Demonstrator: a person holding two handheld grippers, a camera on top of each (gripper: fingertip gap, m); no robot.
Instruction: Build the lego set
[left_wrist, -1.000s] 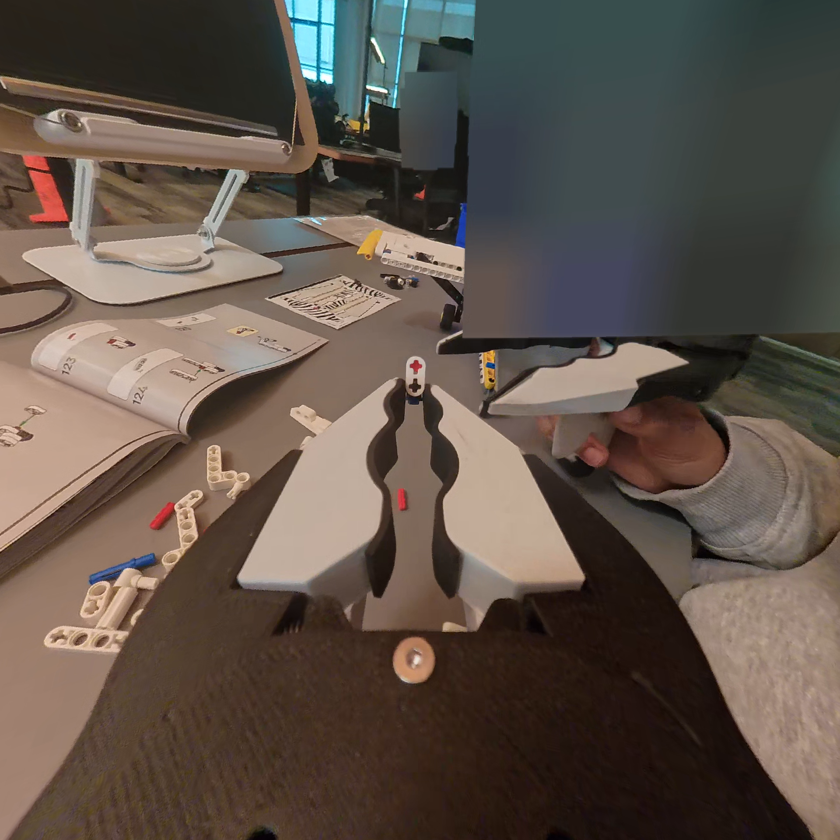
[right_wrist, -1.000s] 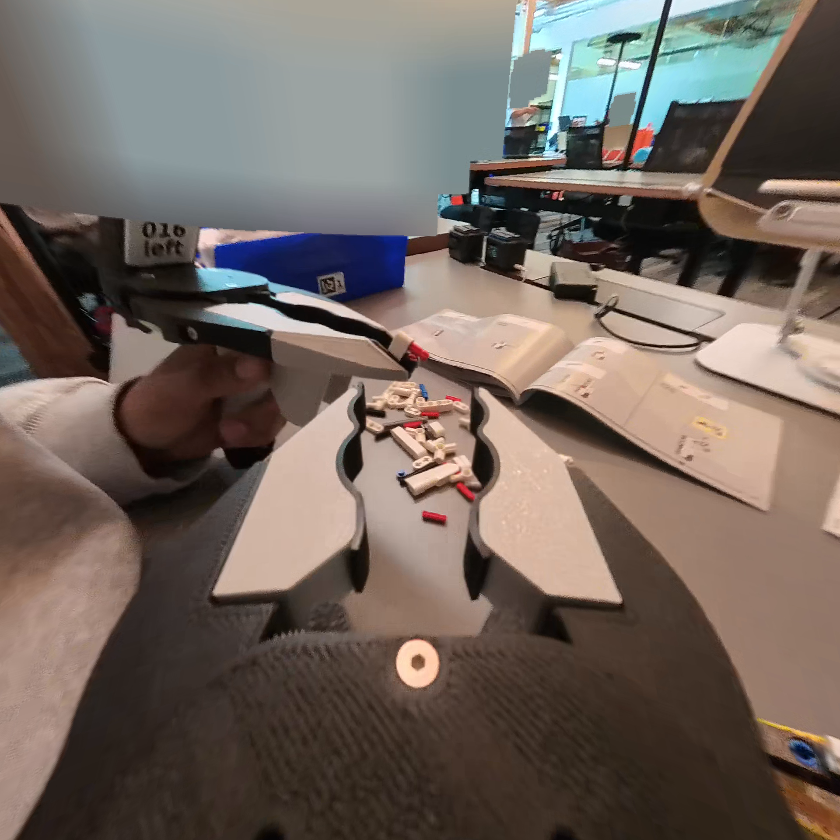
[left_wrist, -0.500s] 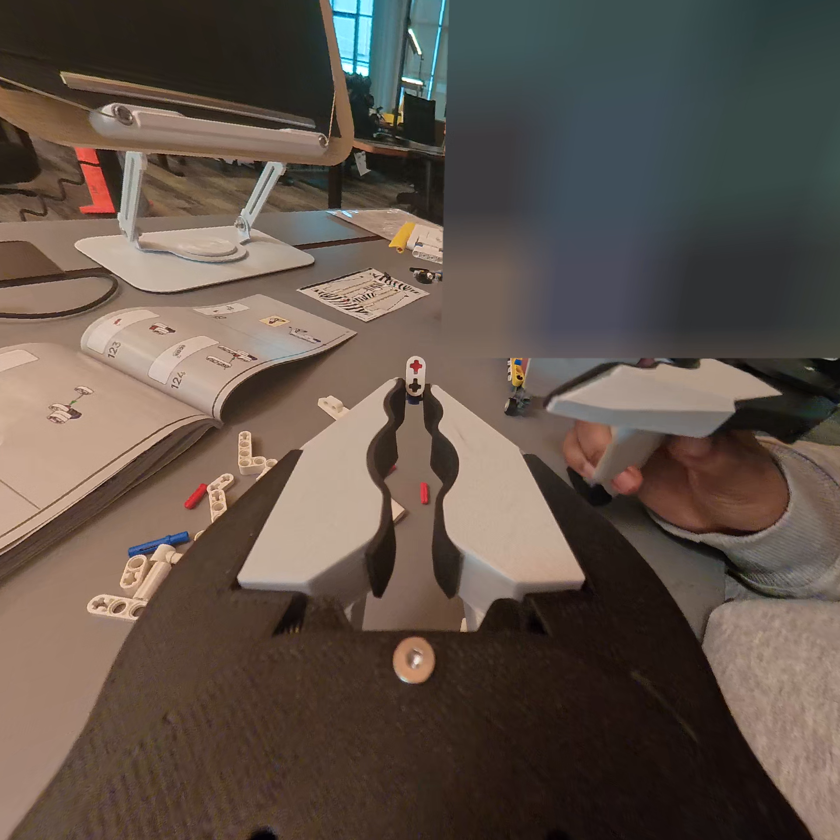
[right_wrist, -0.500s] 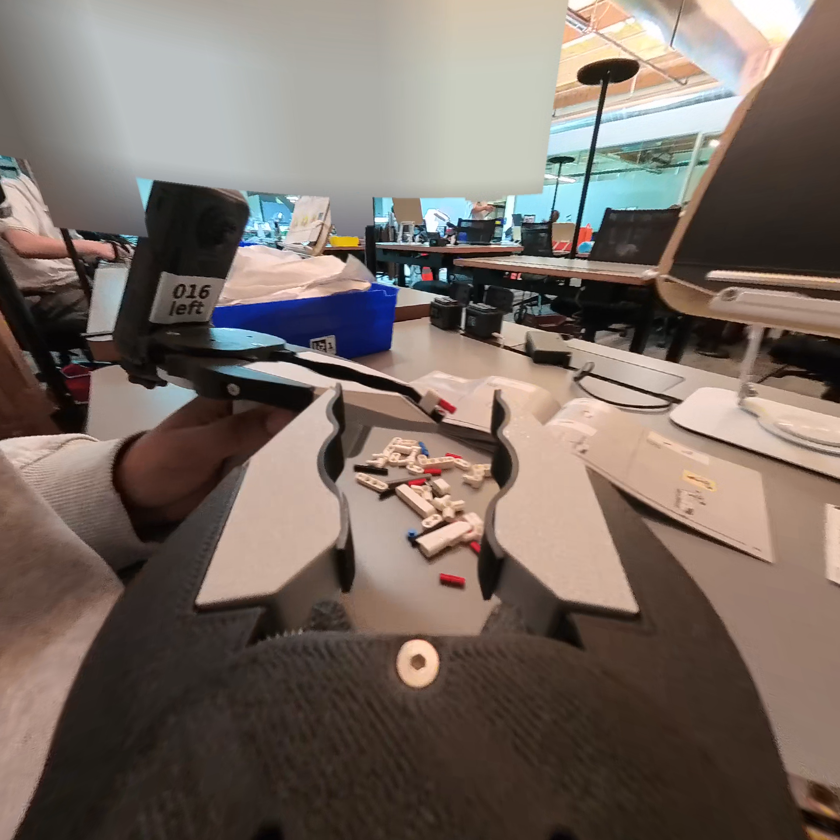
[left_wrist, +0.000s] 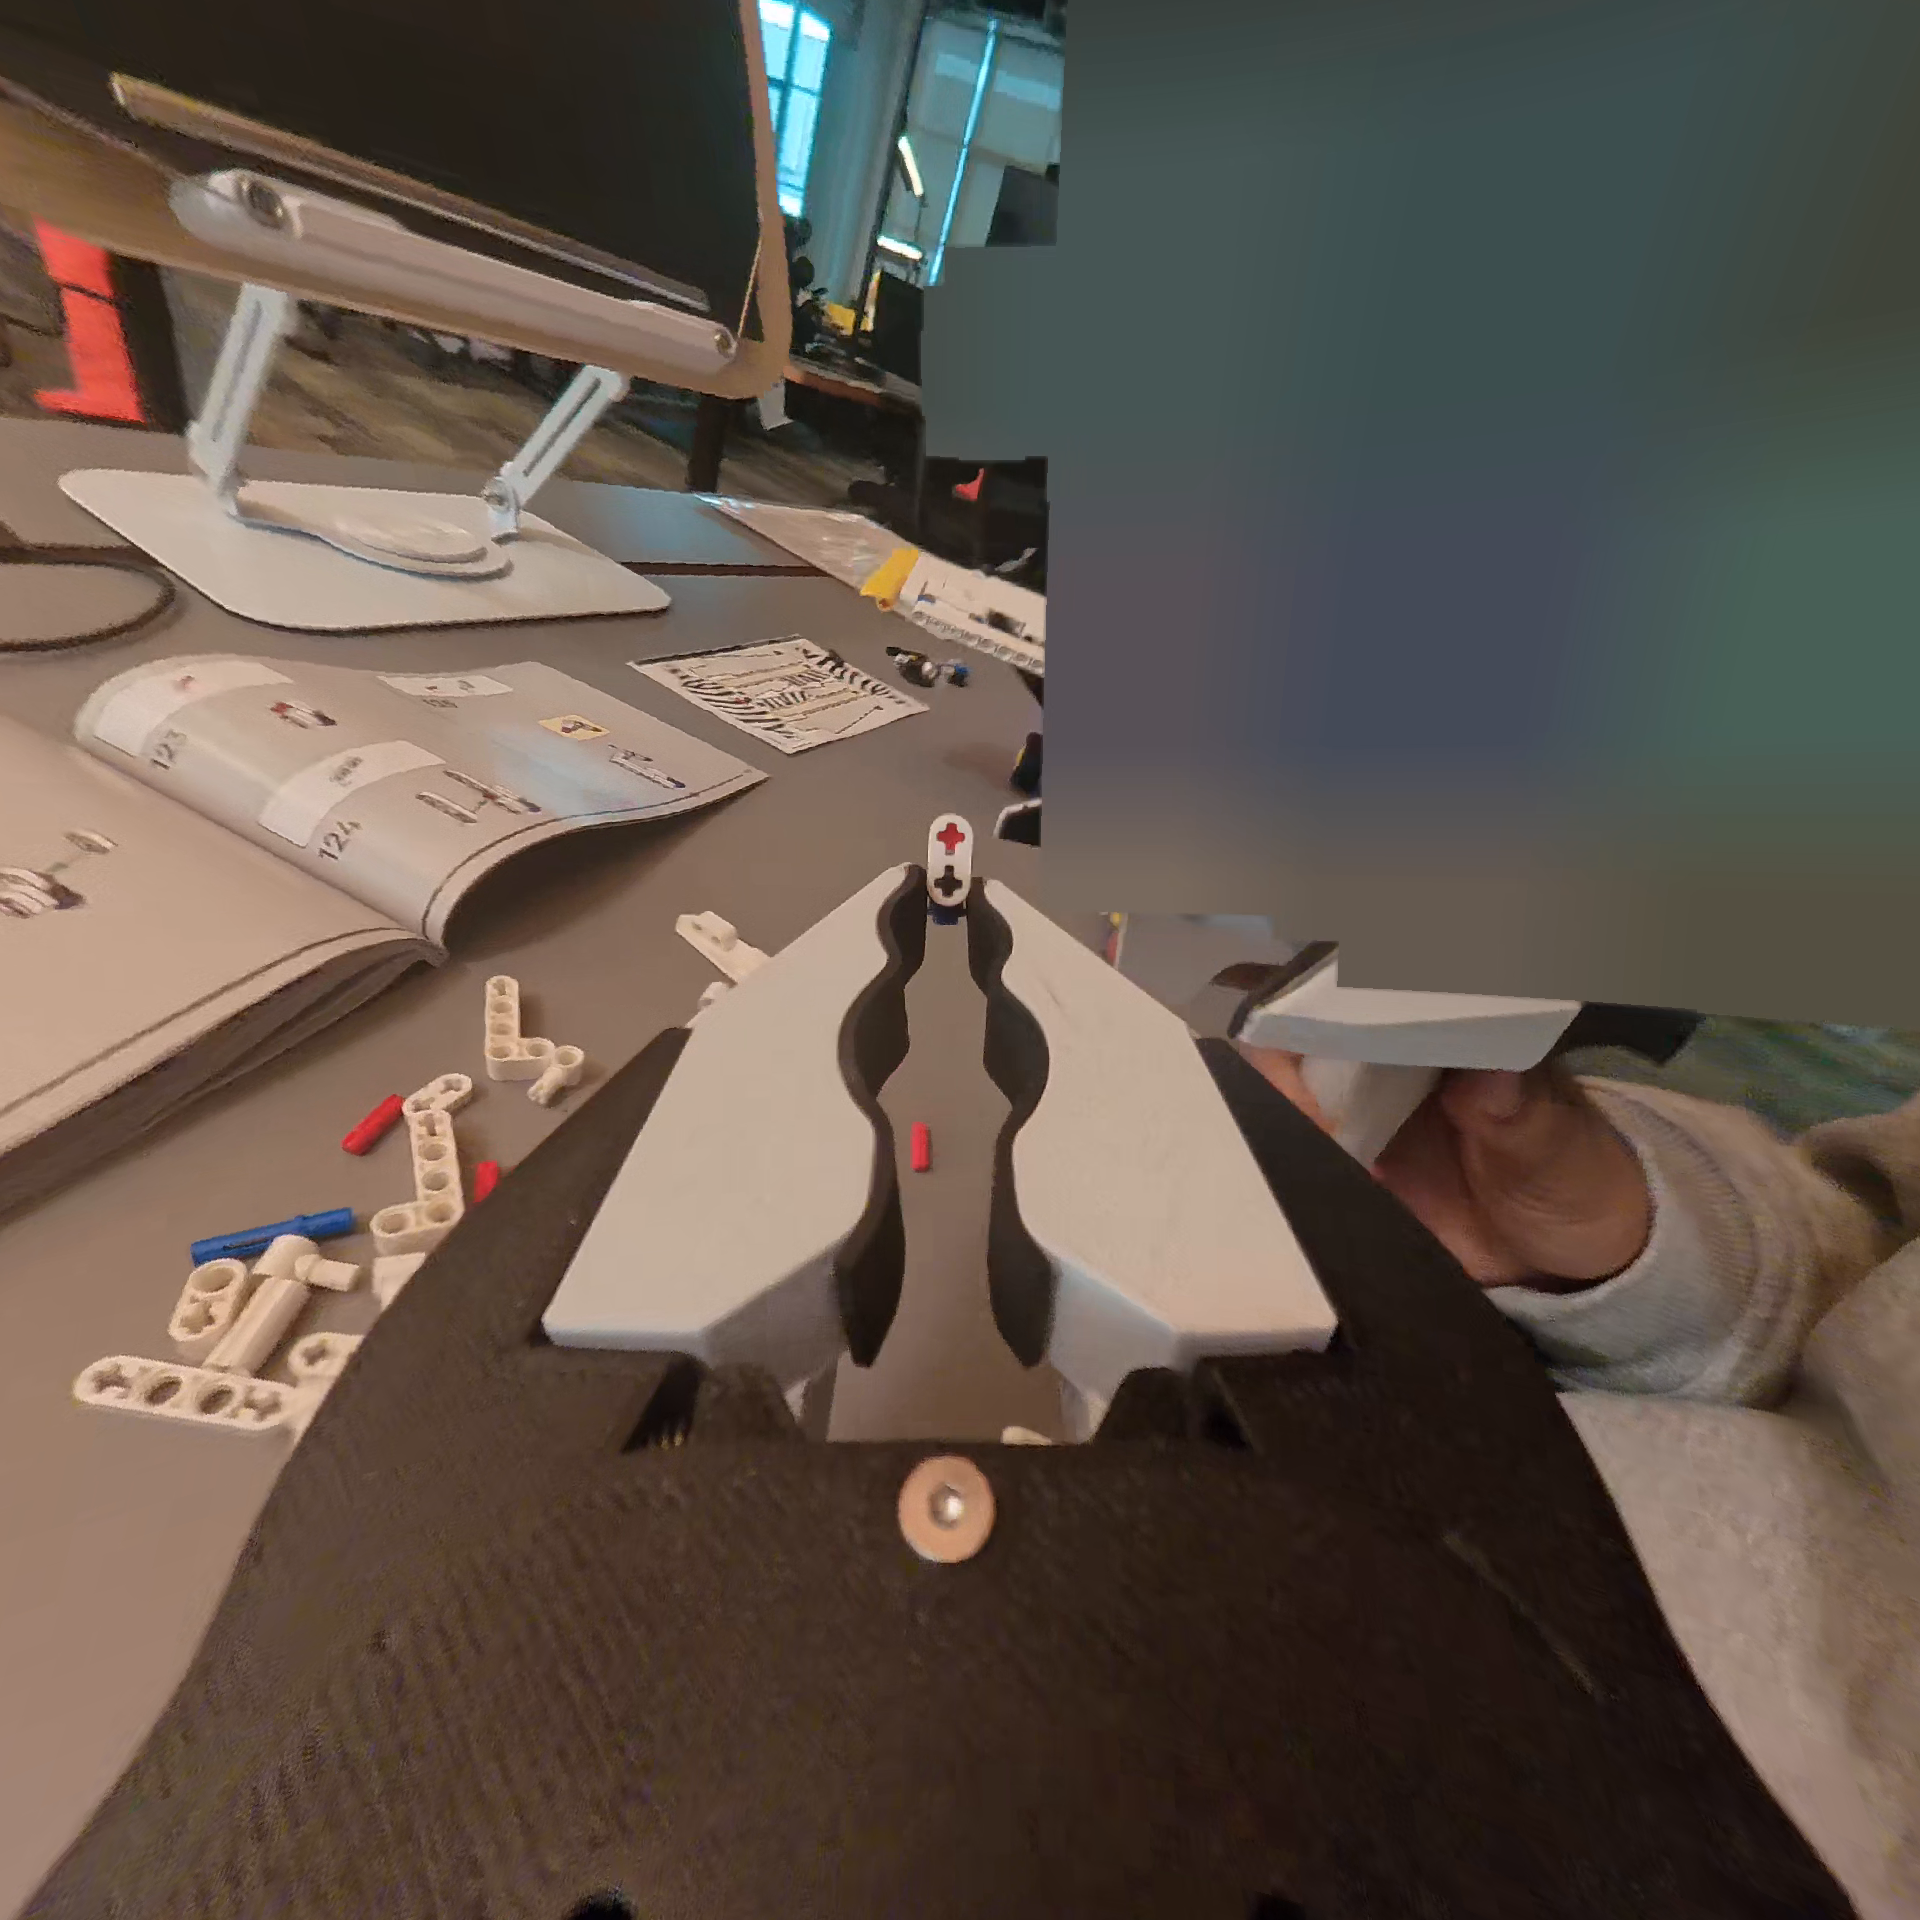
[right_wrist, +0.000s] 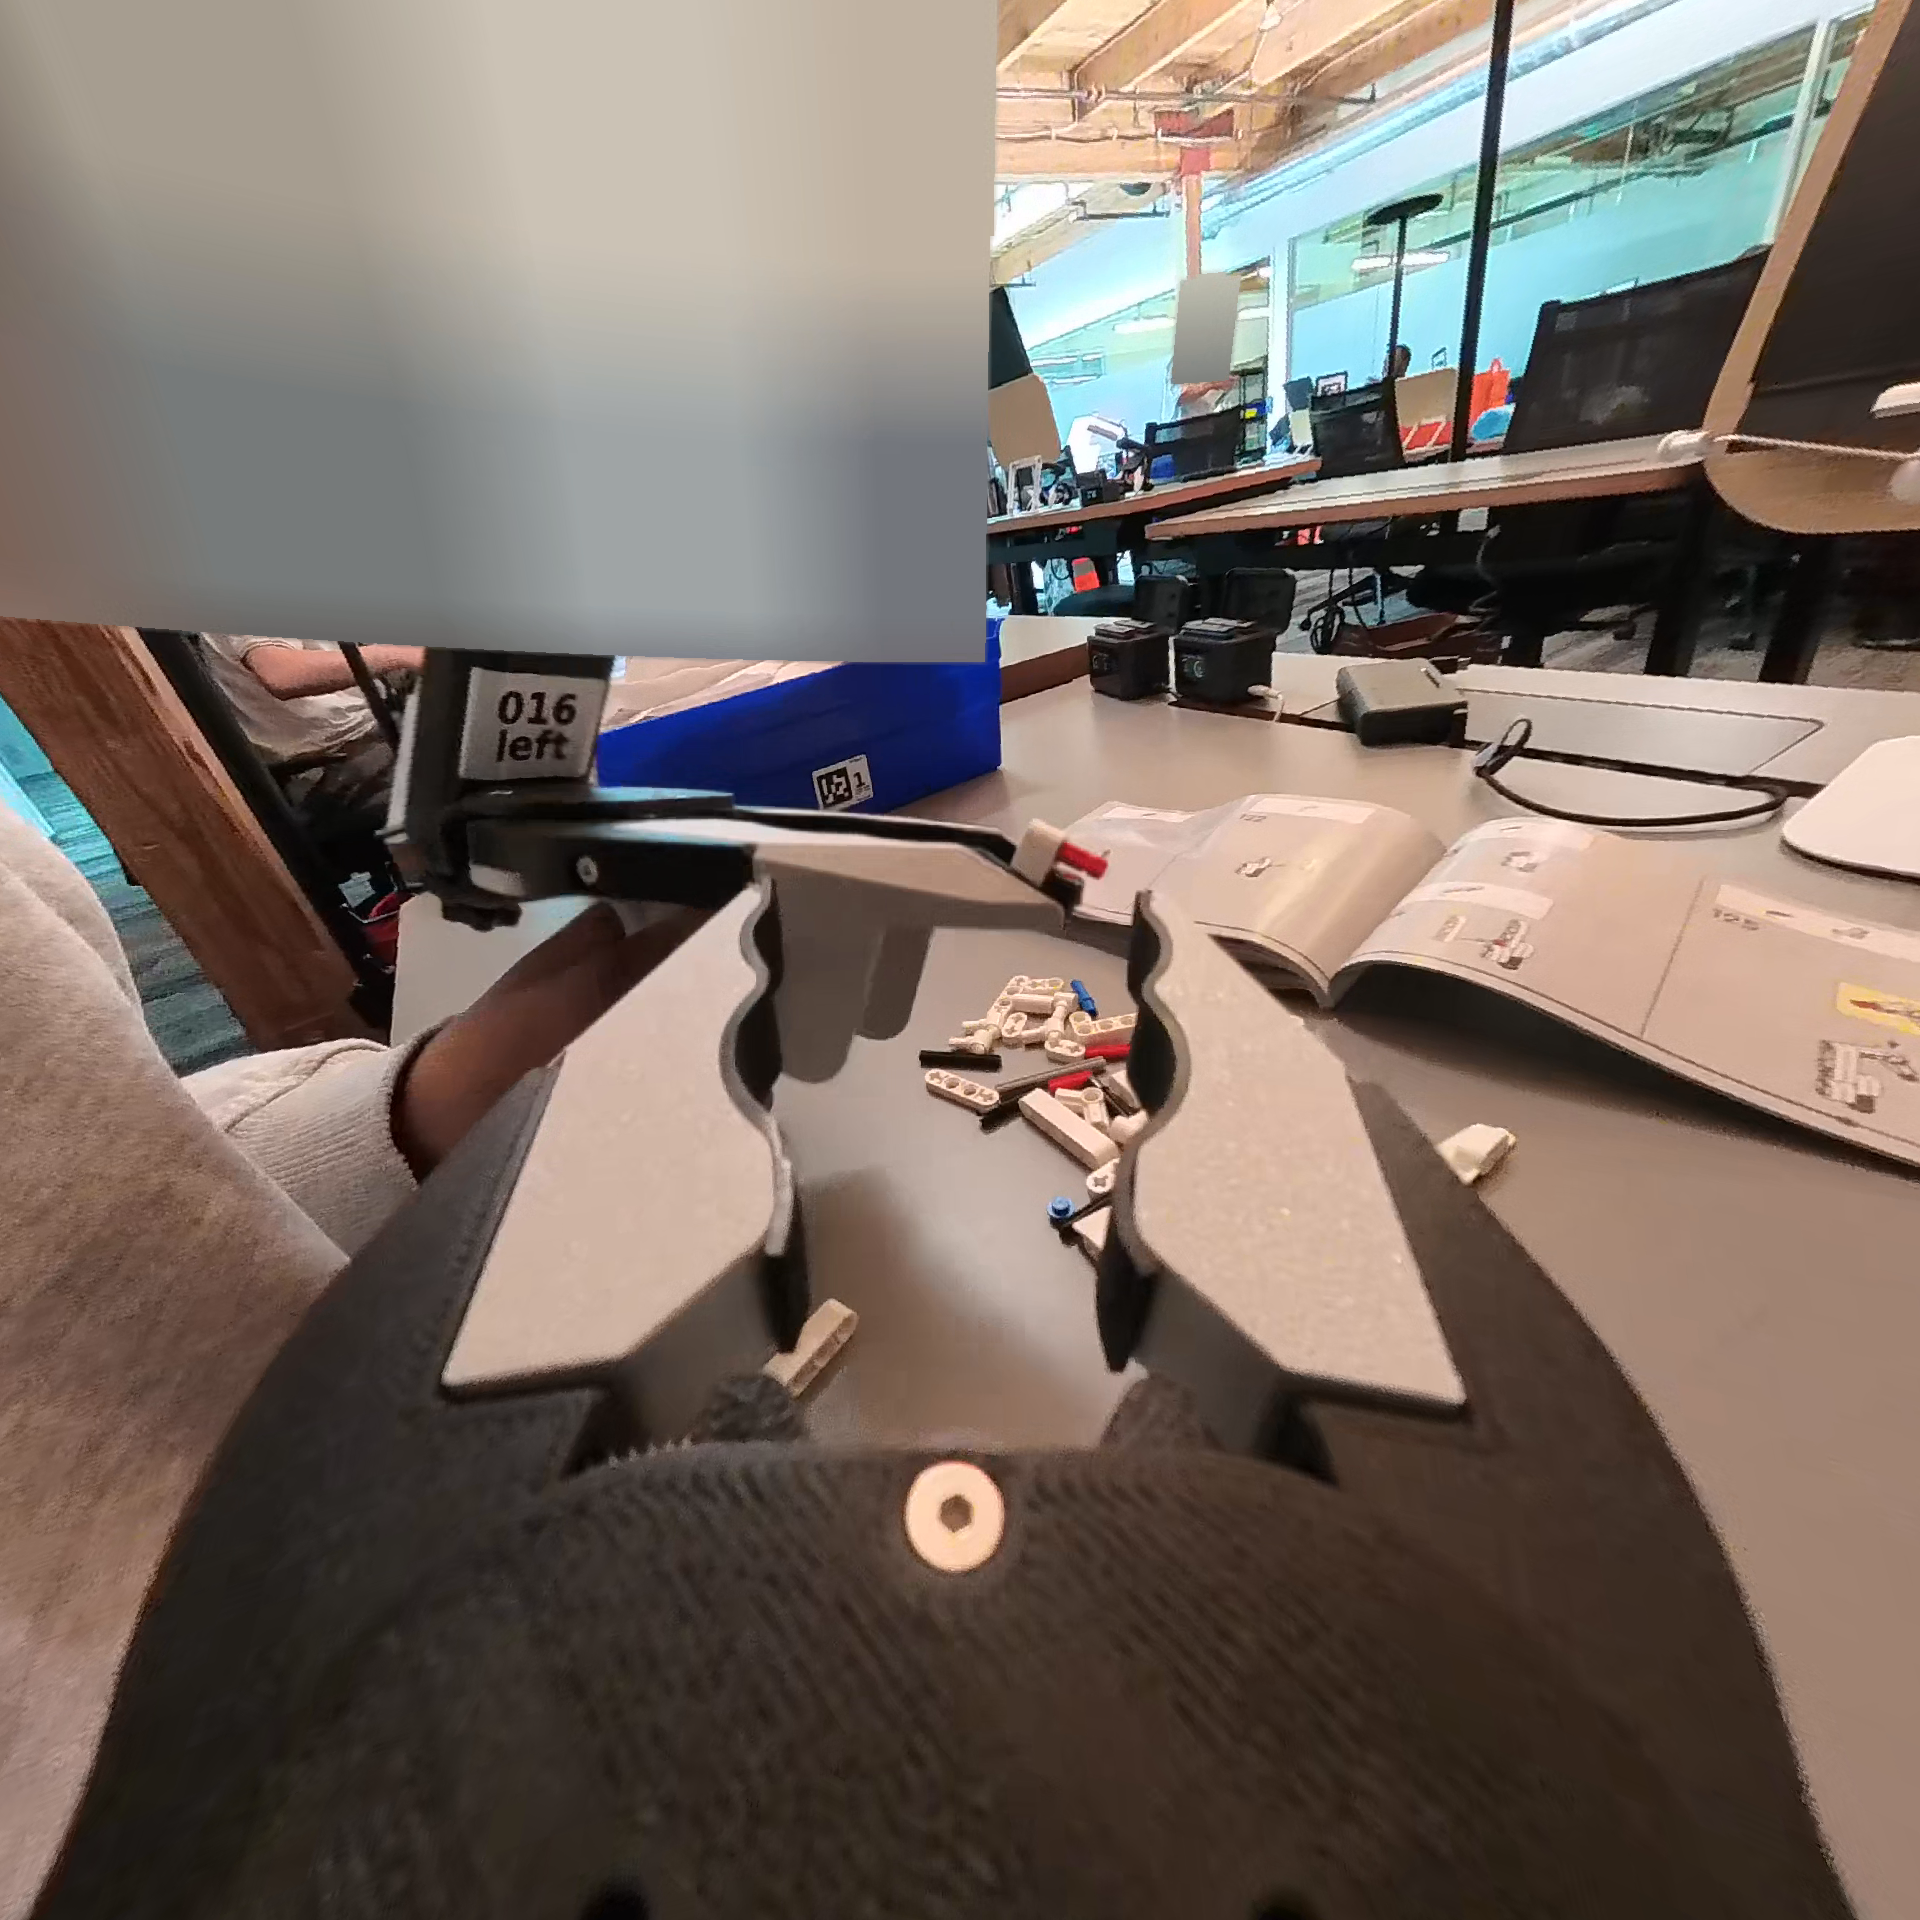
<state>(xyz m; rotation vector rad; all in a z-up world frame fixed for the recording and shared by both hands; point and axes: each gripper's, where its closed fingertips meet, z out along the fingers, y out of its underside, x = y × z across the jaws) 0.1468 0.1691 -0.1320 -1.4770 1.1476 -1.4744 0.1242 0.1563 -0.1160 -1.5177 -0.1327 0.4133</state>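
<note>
The left gripper (left_wrist: 949, 902) is clenched on a small white oval two-hole Lego connector (left_wrist: 950, 860), pinched at the very fingertips. The connector's long axis stands upright in the left wrist view, with a red cross-shaped axle end in its upper hole and a dark cross hole below; a bit of blue shows just beneath it between the fingertips. In the right wrist view the same piece (right_wrist: 1047, 844) sits at the tip of that gripper, its short red peg (right_wrist: 1081, 856) pointing sideways toward the open instruction booklet (right_wrist: 1475, 914).

The right gripper (right_wrist: 951, 987) is released, its jaws spread wide with nothing between them, hovering above the grey tabletop (right_wrist: 1662, 1299). Beyond its fingertips lies one loose pile of small white, black, red and blue Lego pieces (right_wrist: 1049, 1060); the pieces overlap too much to count. One white angled piece (right_wrist: 1475, 1151) lies apart to the right, and one white connector (right_wrist: 816, 1345) lies near the gripper's base.

In the left wrist view, one red pin (left_wrist: 921, 1148) lies on the table between the fingers, and one blue axle (left_wrist: 272, 1232) among white beams to the left.
</note>
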